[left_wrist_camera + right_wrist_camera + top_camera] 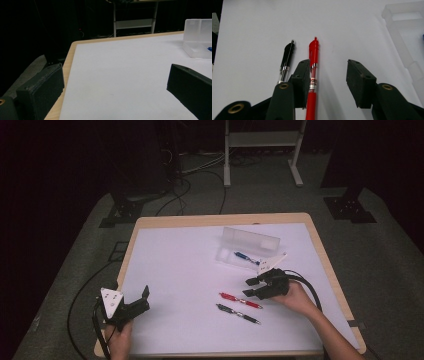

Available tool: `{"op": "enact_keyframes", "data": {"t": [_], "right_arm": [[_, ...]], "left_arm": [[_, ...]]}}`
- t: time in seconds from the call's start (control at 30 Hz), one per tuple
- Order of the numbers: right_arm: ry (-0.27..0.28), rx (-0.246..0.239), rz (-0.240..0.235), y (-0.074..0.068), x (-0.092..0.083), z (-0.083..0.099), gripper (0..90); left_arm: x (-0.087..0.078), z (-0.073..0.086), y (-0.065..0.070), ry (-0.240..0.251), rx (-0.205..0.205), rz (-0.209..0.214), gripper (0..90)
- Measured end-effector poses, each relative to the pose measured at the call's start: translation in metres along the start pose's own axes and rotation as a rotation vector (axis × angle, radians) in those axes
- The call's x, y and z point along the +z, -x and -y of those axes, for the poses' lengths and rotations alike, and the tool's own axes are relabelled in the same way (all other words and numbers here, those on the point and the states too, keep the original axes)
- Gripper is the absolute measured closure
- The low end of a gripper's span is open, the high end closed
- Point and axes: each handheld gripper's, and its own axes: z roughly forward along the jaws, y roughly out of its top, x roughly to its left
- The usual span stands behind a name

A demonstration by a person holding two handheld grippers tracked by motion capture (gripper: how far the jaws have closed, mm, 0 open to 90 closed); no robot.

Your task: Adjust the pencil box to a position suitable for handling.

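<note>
A red pen (pixel 240 300) and a black pen (pixel 238 313) lie side by side on the white mat (pixel 185 270), right of centre. A blue pen (pixel 246 258) rests inside a clear plastic box (pixel 247 249) behind them. My right gripper (pixel 250 287) hovers just over the red pen's right end, open. In the right gripper view the red pen (pixel 313 75) lies along the inner side of one jaw, untouched, with the black pen (pixel 287 60) outside that jaw. My left gripper (pixel 145 299) rests at the mat's near-left corner, open and holding nothing (pixel 112 85).
The clear box (pixel 404 50) has its lid standing up at the back, and it shows at the far right in the left gripper view (pixel 197 37). The wooden table edge (pixel 129 255) borders the mat. Cables and a white stand (pixel 262 140) sit on the floor beyond.
</note>
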Motion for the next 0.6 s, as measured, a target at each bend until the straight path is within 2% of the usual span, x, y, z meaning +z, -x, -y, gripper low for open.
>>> {"op": "enact_keyframes", "data": {"t": [0.27, 0.4, 0.6], "right_arm": [[-0.024, 0.006, -0.009, -0.009, 0.013, 0.006, 55.9], [-0.043, -0.007, -0.004, -0.013, 0.021, 0.007, 58.4], [-0.063, -0.008, -0.015, -0.013, 0.029, 0.008, 61.1]], "left_arm": [[0.0, 0.0, 0.0, -0.001, 0.001, 0.001, 0.4], [0.0, 0.0, 0.0, 0.0, -0.004, 0.002, 0.4], [0.0, 0.0, 0.0, 0.0, -0.005, 0.002, 0.4]]}}
